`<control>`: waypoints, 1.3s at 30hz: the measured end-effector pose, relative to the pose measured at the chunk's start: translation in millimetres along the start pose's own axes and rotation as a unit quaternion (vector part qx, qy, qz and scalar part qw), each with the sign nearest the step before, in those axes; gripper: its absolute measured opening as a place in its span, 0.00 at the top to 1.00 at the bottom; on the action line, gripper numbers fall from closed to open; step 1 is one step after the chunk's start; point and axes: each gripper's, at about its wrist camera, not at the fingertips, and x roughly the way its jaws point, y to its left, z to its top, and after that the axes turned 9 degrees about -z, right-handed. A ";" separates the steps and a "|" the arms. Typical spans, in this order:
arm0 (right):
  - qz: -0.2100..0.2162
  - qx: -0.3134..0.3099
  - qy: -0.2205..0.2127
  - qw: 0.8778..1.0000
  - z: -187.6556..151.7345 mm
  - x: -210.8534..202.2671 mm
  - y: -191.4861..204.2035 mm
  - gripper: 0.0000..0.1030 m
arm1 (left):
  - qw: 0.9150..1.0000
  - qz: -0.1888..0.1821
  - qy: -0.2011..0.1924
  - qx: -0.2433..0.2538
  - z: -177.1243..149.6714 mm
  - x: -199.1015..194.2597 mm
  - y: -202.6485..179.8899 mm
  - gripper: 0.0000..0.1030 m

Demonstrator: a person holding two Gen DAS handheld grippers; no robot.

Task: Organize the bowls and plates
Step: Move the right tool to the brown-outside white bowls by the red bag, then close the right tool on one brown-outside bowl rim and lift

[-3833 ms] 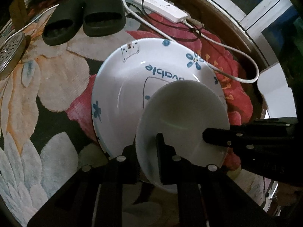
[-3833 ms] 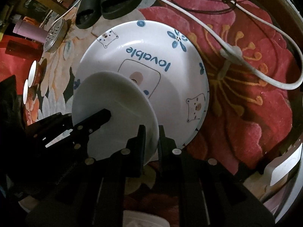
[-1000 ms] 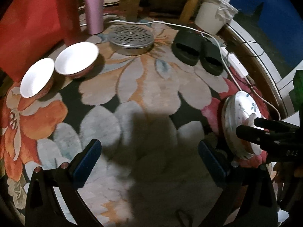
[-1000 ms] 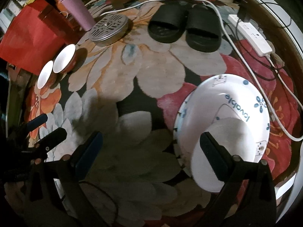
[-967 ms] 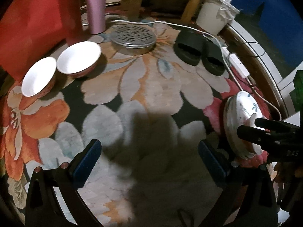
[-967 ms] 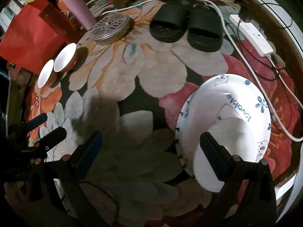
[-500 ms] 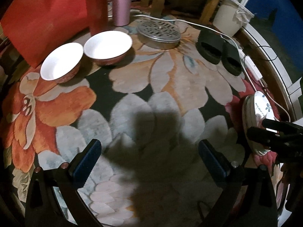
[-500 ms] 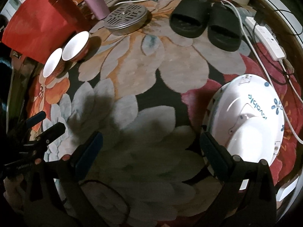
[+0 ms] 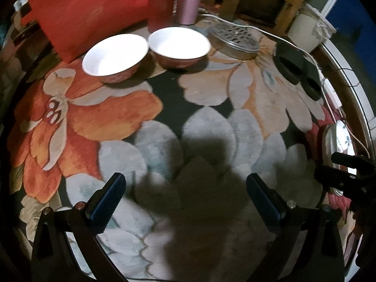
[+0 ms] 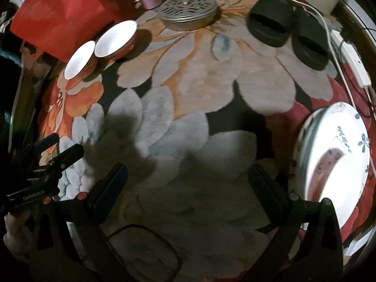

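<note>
left gripper (image 9: 185, 197): jaws wide, holding nothing, over the rug (image 9: 206, 122) (its shadow falls between the fingers).
right gripper (image 10: 188, 188): jaws wide too, nothing between them; in the left view it shows at 3 o'clock, in front of the plate (image 10: 338, 164).
bowls: 2, white inside and red outside, touching or nearly so, at 11 to 12 o'clock in the left view; left bowl (image 9: 115, 57), right bowl (image 9: 179, 43). In the right view they sit at 10 o'clock.
plate: white with blue flowers, on the rug at 3 o'clock in the right view, well apart from the bowls; a smaller white dish (image 10: 329, 178) lies in it (blurred by glare).
tin (image 10: 188, 11): round, perforated lid, at 12 o'clock, just beside the right bowl.
slippers (image 10: 284, 30): black pair at 1 o'clock, with a white cable (image 10: 329, 47) running past them.
</note>
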 end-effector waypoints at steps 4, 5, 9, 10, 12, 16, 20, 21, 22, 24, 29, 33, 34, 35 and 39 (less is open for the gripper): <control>0.005 -0.010 0.002 1.000 1.9 4.5 13.4 0.00 | 1.000 0.008 -0.001 -0.010 -1.4 -0.9 14.1 0.01; 0.006 -0.012 0.003 1.000 2.6 6.2 17.0 0.00 | 1.000 0.009 -0.001 -0.012 -1.7 -0.9 16.4 0.01; 0.012 -0.020 0.007 1.000 5.9 10.7 28.8 0.00 | 1.000 0.016 -0.001 -0.021 -3.9 -2.2 29.7 0.01; 0.013 -0.022 0.008 1.000 7.3 11.8 31.8 0.00 | 1.000 0.018 -0.001 -0.023 -4.1 -2.5 33.5 0.01; 0.016 -0.025 0.008 1.000 11.4 14.2 38.7 0.00 | 0.999 0.021 -0.003 -0.029 -4.4 -3.1 40.4 0.01; 0.026 -0.028 0.008 0.999 23.9 19.8 52.3 0.00 | 0.998 0.027 -0.010 -0.050 -4.8 -8.1 60.0 0.01; 0.044 -0.027 0.011 0.999 38.7 26.3 68.9 0.00 | 0.997 0.032 -0.015 -0.066 -5.2 -12.7 75.7 0.01; 0.047 -0.027 0.014 0.998 42.1 28.6 72.4 0.00 | 0.997 0.034 -0.017 -0.068 -5.0 -13.6 78.4 0.01; 0.051 -0.027 0.017 0.998 46.2 31.2 76.1 0.00 | 0.997 0.036 -0.019 -0.071 -5.1 -15.0 82.2 0.01; 0.060 -0.022 0.024 0.998 57.7 37.0 83.5 0.00 | 0.996 0.037 -0.022 -0.075 -5.2 -17.7 88.0 0.01; 0.069 0.005 -0.001 0.998 103.0 41.5 93.6 0.00 | 0.994 0.042 -0.029 -0.094 -6.4 -21.7 102.5 0.01; 0.077 0.066 -0.006 0.995 143.8 59.7 94.3 0.01 | 0.994 0.044 -0.029 -0.099 -7.3 -22.6 108.2 0.01; 0.077 0.080 -0.001 0.994 150.7 66.2 93.7 0.02 | 0.994 0.043 -0.030 -0.101 -7.7 -23.1 109.9 0.01; 0.077 0.097 0.005 0.992 158.0 74.4 92.4 0.03 | 0.993 0.042 -0.030 -0.102 -8.2 -23.3 111.0 0.01; 0.072 0.140 0.028 0.987 171.0 99.0 88.2 0.29 | 0.993 0.041 -0.029 -0.111 -11.3 -23.1 118.2 0.01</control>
